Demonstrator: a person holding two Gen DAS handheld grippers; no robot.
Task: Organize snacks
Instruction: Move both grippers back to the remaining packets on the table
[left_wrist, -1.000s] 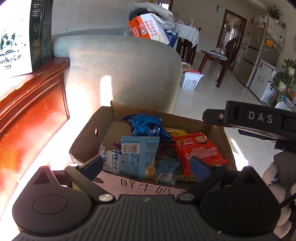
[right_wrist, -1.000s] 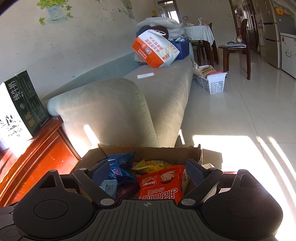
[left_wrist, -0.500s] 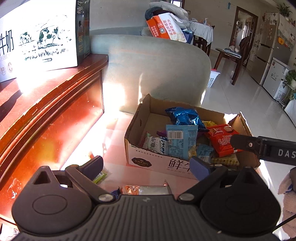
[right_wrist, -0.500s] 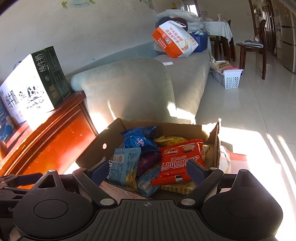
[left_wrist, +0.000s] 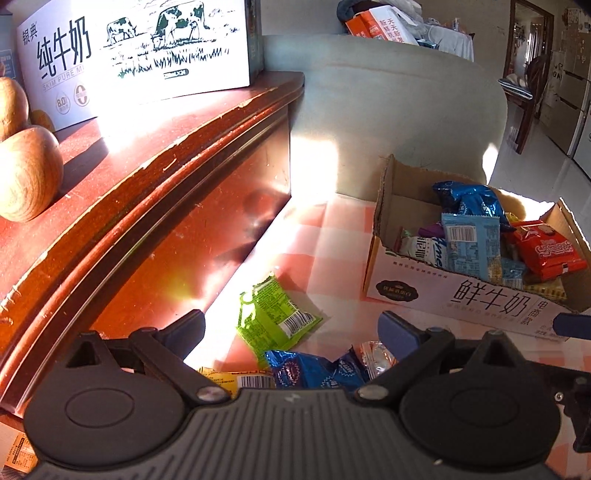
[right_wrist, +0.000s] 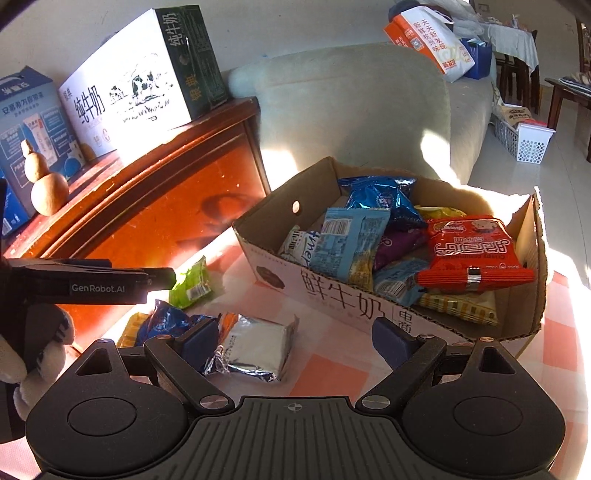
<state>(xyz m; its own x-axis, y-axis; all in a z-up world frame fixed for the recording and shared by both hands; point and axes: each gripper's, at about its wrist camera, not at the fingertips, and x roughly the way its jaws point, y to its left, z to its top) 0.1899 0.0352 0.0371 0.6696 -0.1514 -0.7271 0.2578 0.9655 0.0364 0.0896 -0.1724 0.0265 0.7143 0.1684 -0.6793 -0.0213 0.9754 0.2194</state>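
Observation:
A cardboard box holds several snack packets, among them a red packet and a blue one. Loose snacks lie on the checked cloth left of the box: a green packet, a blue packet, a silver foil packet and a yellow one. My left gripper is open and empty above the green and blue packets. My right gripper is open and empty over the silver packet, near the box front.
A red-brown wooden cabinet rises at the left with a milk carton box and wooden gourds on top. A grey sofa arm stands behind the box. The left gripper's body shows in the right view.
Both grippers have pulled back and swung left from over the box. The loose packets on the cloth have come into view. Both stay open and empty.

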